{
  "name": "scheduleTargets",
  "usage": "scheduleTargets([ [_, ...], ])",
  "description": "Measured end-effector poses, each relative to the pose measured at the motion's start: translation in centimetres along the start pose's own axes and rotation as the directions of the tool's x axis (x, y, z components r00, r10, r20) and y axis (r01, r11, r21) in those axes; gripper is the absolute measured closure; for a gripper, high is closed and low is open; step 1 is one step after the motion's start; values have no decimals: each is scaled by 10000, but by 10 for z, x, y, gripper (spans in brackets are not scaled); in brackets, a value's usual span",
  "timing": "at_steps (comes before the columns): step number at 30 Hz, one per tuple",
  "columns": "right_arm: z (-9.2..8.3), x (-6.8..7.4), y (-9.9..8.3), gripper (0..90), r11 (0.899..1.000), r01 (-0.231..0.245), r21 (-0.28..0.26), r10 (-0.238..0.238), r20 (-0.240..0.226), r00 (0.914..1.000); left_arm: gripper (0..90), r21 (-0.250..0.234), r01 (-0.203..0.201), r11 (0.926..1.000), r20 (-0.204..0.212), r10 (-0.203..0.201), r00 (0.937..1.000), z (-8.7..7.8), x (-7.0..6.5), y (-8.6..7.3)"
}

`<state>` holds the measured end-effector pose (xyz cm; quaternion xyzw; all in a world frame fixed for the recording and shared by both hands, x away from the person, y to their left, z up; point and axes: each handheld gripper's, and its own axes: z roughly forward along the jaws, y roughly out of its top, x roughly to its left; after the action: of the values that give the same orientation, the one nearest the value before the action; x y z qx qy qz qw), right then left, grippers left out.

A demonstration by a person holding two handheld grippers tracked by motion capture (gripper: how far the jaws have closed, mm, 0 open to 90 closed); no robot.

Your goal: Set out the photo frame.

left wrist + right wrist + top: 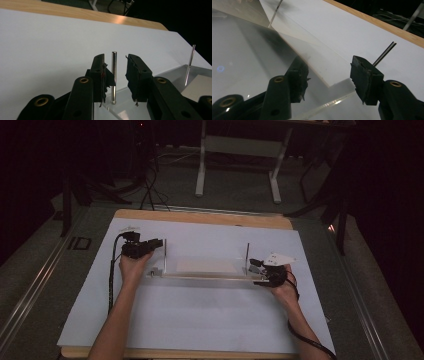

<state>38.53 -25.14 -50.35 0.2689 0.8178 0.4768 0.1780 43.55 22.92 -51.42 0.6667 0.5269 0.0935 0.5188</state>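
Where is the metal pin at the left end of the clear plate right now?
The left metal pin stands upright on the clear plate, between the open jaws of the left hand-held gripper, untouched by either pad.

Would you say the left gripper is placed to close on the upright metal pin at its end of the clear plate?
Probably yes: the left gripper stands open with the metal pin upright between its pads, nothing between them; the clear plate lies below.

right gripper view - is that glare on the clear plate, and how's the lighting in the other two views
Right gripper view: the clear plate is hazy with glare. Left gripper view: even light, the metal pin sharp between open jaws. High view: white sheet bright, room dark.
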Motion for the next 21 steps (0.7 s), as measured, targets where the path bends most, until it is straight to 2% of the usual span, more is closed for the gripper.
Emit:
scheduleTargets([
  [5,-1,-3,2,449,9995,-298,-123,296,-134,9995,667,-181,-382,9991,148,384,9992,-6,-4,-3],
  [11,-2,-7,7,446,9978,-506,-420,500,-149,9986,668,-310,-511,9982,114,514,9986,-12,-5,-6],
  [13,-2,-7,8,446,9974,-571,-430,565,-149,9983,668,-273,-664,9974,34,665,9978,-14,-6,-6],
  [21,-2,-10,11,446,9966,-730,-390,719,-271,9970,650,-558,-791,9953,221,805,9965,-25,-7,-10],
])
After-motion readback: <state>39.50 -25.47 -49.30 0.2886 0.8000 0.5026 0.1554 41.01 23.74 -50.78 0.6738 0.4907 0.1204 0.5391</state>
